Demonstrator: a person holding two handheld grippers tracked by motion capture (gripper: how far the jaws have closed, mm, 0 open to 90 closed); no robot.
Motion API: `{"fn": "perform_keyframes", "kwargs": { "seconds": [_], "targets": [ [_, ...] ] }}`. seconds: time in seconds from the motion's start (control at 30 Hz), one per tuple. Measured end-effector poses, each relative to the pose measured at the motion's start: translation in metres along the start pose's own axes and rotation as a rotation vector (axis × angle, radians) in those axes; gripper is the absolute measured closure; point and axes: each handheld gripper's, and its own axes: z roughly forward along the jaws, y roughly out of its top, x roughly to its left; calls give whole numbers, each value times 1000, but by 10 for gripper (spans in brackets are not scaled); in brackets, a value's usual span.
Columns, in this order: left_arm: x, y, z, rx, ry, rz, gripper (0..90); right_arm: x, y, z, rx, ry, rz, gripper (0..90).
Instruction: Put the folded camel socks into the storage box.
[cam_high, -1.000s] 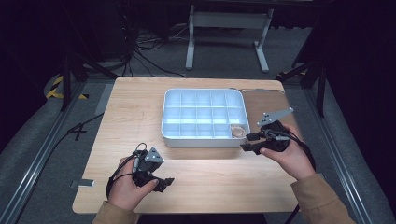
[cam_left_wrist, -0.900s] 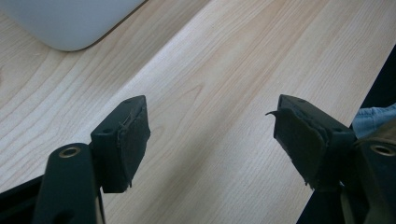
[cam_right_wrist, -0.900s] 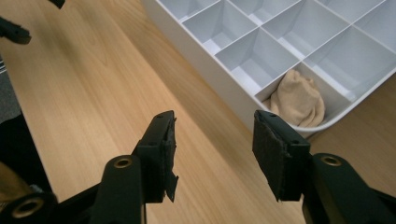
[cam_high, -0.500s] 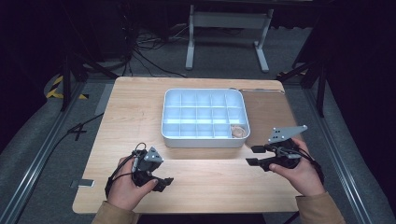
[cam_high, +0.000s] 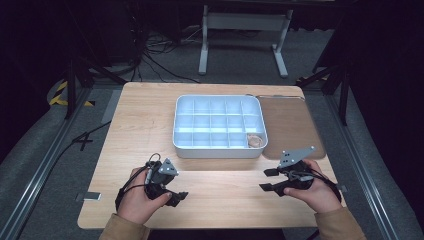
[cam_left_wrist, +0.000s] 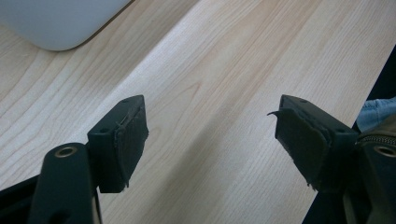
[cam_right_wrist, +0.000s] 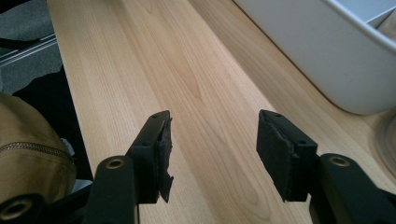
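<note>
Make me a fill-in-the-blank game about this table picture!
1. The white tray is split into many small ____.
2. Both grippers, left gripper and right gripper, have their jaws ____.
3. The tray sits on a ____ table.

Missing words: compartments; open; wooden

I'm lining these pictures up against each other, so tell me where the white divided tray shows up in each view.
High view: the tray sits mid-table, just beyond both grippers.
Left gripper view: one rounded corner of it is at the top left, past the open jaws.
Right gripper view: its white side wall crosses the top right, beyond the open jaws.
Shared landmark: the light wooden table under the tray.
</note>
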Motion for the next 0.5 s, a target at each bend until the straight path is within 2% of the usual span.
{"fn": "perform_keyframes", "kwargs": {
  "seconds": [0.13,0.17,0.27,0.5],
  "targets": [
    [0,2,3,6,-2,20,252,3,-6,10,5,-8,4,441],
    [-1,2,4,11,-13,13,252,3,-8,12,7,-10,-5,437],
    [-1,1,7,19,-8,18,249,5,-11,20,29,-10,-32,435],
    [0,-1,13,55,-23,15,241,8,-21,39,40,-13,-21,433]
  ]
}}
